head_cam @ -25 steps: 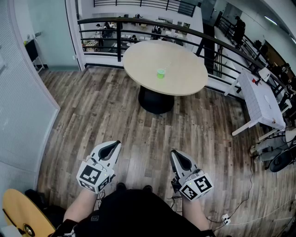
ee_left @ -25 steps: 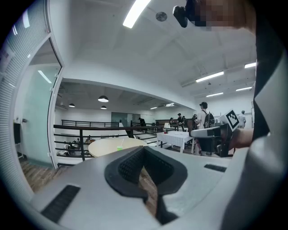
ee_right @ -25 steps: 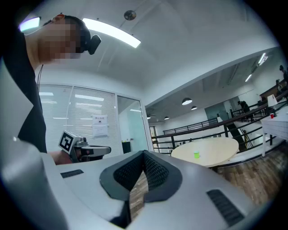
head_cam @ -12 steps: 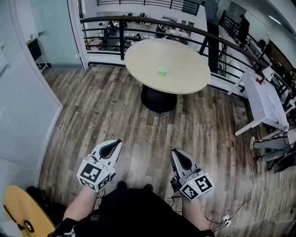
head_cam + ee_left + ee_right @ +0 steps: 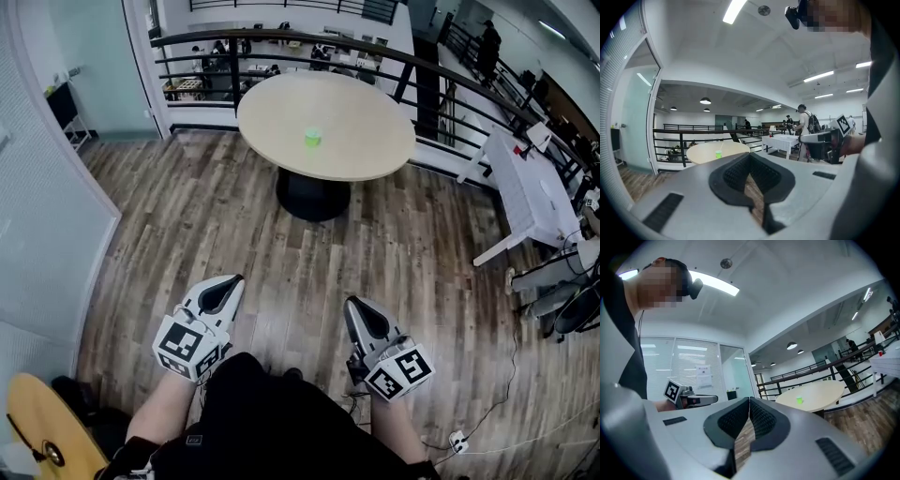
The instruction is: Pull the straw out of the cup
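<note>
A small green cup stands near the middle of a round beige table, far ahead of me across the wooden floor. The left gripper view shows the cup with a thin pale straw sticking up out of it. In the right gripper view the cup is a small green dot. My left gripper and right gripper are held low in front of my body, both pointing toward the table. Both are shut with nothing between the jaws.
A black railing curves behind the table. At the right stands a white table. A glass wall runs along the left. Cables and a plug lie on the floor at lower right. A yellow round object sits at lower left.
The table and cup have slid a little to the left in the head view. My dark-clothed leg has come forward between the grippers. Both grippers stay shut.
</note>
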`<state>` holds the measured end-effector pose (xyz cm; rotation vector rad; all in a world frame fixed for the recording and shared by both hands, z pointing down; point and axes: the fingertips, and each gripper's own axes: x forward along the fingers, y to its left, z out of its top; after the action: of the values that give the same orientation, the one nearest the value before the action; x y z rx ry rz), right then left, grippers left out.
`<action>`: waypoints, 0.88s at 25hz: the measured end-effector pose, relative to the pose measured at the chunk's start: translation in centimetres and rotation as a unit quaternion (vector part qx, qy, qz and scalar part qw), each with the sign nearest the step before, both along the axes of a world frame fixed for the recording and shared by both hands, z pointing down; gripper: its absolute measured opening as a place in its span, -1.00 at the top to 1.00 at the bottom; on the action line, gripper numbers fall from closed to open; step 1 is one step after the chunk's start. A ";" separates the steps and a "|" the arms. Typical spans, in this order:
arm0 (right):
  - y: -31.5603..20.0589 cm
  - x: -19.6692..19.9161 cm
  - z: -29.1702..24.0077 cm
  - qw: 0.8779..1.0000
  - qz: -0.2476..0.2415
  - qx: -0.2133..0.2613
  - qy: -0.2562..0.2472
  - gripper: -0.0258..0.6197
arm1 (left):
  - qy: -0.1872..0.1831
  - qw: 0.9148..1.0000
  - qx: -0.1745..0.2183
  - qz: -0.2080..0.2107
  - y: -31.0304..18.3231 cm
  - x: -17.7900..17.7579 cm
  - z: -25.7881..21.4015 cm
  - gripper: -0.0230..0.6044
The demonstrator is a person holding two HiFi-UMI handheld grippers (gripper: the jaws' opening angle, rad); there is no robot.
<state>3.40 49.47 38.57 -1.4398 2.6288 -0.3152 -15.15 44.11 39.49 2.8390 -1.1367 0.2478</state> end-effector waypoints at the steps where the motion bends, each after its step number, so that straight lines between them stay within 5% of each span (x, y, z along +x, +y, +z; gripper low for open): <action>1: 0.1 0.5 0.1 1.000 -0.001 -0.004 -0.003 0.85 | 0.000 1.000 0.000 0.001 0.1 0.6 -0.1 0.91; 10: -1.7 4.0 1.5 1.000 0.000 -0.026 -0.012 0.85 | -0.005 1.000 -0.008 0.008 -1.7 4.4 1.0 0.91; 22: -11.9 6.2 1.9 0.999 0.021 -0.038 -0.004 0.85 | 0.018 1.000 -0.013 0.022 -12.7 7.1 1.5 0.91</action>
<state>9.63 37.54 40.51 -1.5096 2.6026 -0.4194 -8.08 31.45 40.94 2.8372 -1.0570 0.2124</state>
